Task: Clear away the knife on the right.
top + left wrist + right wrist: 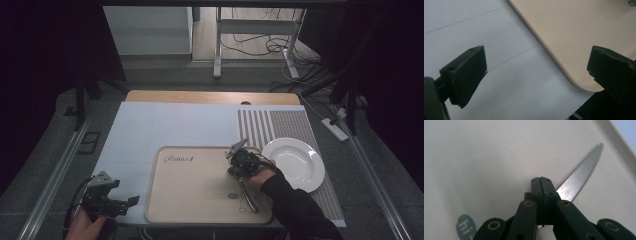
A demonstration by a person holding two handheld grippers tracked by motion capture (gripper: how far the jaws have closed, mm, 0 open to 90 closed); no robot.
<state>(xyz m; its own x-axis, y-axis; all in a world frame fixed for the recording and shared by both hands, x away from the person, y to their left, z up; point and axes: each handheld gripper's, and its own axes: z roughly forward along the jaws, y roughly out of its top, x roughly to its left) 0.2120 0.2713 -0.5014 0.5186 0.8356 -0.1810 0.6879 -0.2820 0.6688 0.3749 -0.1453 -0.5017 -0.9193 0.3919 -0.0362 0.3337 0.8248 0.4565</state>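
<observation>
Looks like table-setting stuff, though that's a guess. The right gripper [241,159] sits over the tray [180,200] near its right side, jaws clenched on a knife [580,175]. In the right gripper view the blade sticks out past the closed jaws, up to the right, just above the tray. It's shiny steel with a serrated edge and a pointed tip. In the high view something thin and metallic, probably the handle, runs toward the near edge. Next move is probably carrying it right to lie beside the plate [300,172], keeping it level. The left gripper [134,200] idles wide open over the desk [165,125], just left of the tray's near corner.
</observation>
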